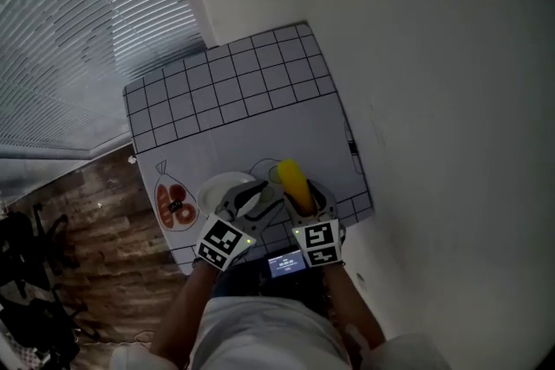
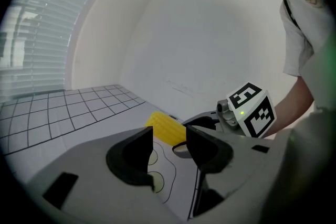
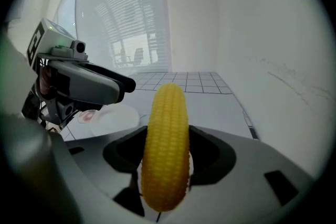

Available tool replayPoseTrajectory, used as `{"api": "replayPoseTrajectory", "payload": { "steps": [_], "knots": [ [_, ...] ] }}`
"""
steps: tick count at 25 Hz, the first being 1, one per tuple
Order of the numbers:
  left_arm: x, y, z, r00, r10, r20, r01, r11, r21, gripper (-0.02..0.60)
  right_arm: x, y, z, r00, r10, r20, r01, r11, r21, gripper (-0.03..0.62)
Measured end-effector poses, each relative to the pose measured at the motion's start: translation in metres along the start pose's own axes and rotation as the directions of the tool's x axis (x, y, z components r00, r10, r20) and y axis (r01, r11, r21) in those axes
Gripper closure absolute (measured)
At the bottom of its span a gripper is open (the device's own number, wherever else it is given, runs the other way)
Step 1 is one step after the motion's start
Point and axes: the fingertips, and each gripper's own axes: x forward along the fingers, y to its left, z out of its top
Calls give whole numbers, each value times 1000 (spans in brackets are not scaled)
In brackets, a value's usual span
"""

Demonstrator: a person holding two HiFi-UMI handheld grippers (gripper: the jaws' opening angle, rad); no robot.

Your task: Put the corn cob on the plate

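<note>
A yellow corn cob (image 3: 167,144) stands lengthwise between the jaws of my right gripper (image 3: 167,157), which is shut on it. In the head view the corn cob (image 1: 294,182) sticks forward from the right gripper (image 1: 305,205) above the mat's near right part. The white plate (image 1: 224,189) lies just left of it; the same plate (image 3: 111,115) shows low and to the left in the right gripper view. My left gripper (image 1: 251,202) hangs over the plate's near right rim, open with nothing between its jaws (image 2: 169,152). The corn cob (image 2: 166,129) shows beyond them.
A white mat (image 1: 251,134) with a black grid border covers the small table against the white wall. A drawn food picture (image 1: 173,204) marks the mat's near left corner. Window blinds (image 1: 78,30) and a wooden floor (image 1: 104,256) lie to the left.
</note>
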Motion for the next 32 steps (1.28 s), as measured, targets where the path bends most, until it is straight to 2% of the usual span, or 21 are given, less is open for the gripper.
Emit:
{"api": "replayPoseTrajectory", "payload": {
  "steps": [7,15,22,27,32],
  "knots": [
    [-26,17,0,992,117,48,-114,992,-59,388,10,25,10,996,92,-11,-92,992,-90,347],
    [-63,40,-15,967,249,59,-240,962,-127,388,27,53,22,982,184,-40,-188,958,-215,347],
    [-84,52,-27,944,325,61,-310,934,-179,388,36,75,31,955,291,-61,-296,912,-284,347],
    [-94,65,-41,912,404,65,-382,897,-221,388,39,88,36,925,372,-80,-377,865,-331,347],
    [-102,72,-45,893,445,73,-419,878,-229,388,42,99,37,898,426,-112,-435,819,-374,347]
  ]
}}
